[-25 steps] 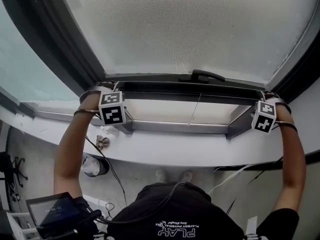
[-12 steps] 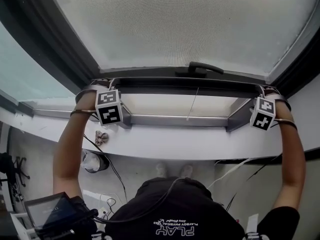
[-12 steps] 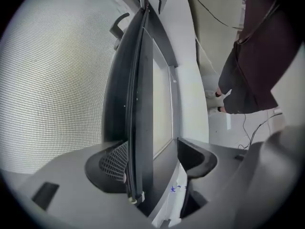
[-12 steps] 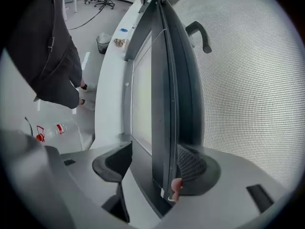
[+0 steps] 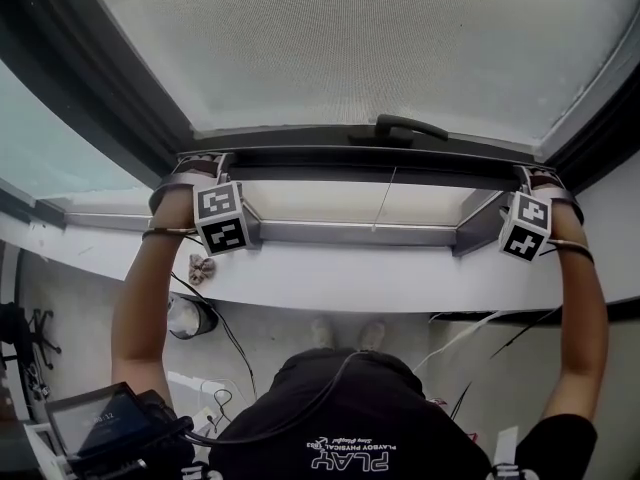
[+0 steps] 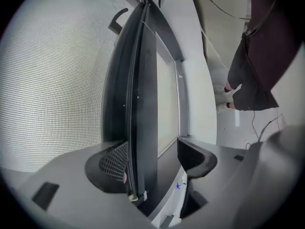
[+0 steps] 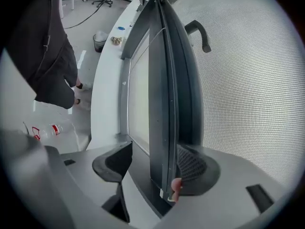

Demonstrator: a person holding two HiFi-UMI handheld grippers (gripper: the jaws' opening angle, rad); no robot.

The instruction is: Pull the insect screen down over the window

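The insect screen (image 5: 350,48), a fine grey mesh, fills the top of the head view. Its dark bottom bar (image 5: 380,163) runs across, with a curved handle (image 5: 410,128) at mid-length. A narrow strip of open window shows between the bar and the sill frame (image 5: 360,233). My left gripper (image 5: 205,165) straddles the bar's left end and my right gripper (image 5: 535,176) its right end. In the left gripper view the bar (image 6: 142,128) stands between the jaws of the left gripper (image 6: 152,161), touching the mesh-side pad, with a gap to the other. The right gripper (image 7: 155,166) holds the bar (image 7: 162,104) the same way.
A white sill (image 5: 380,283) curves under the window, with a small crumpled object (image 5: 202,266) on it. Below are a bin (image 5: 190,326), cables and a screen device (image 5: 105,423). A plastic bottle (image 7: 47,128) lies on the floor. Dark window frames flank the screen.
The bar and both grippers sit slightly higher in the head view, and the open strip under the bar looks a little narrower. The jaws stand as before.
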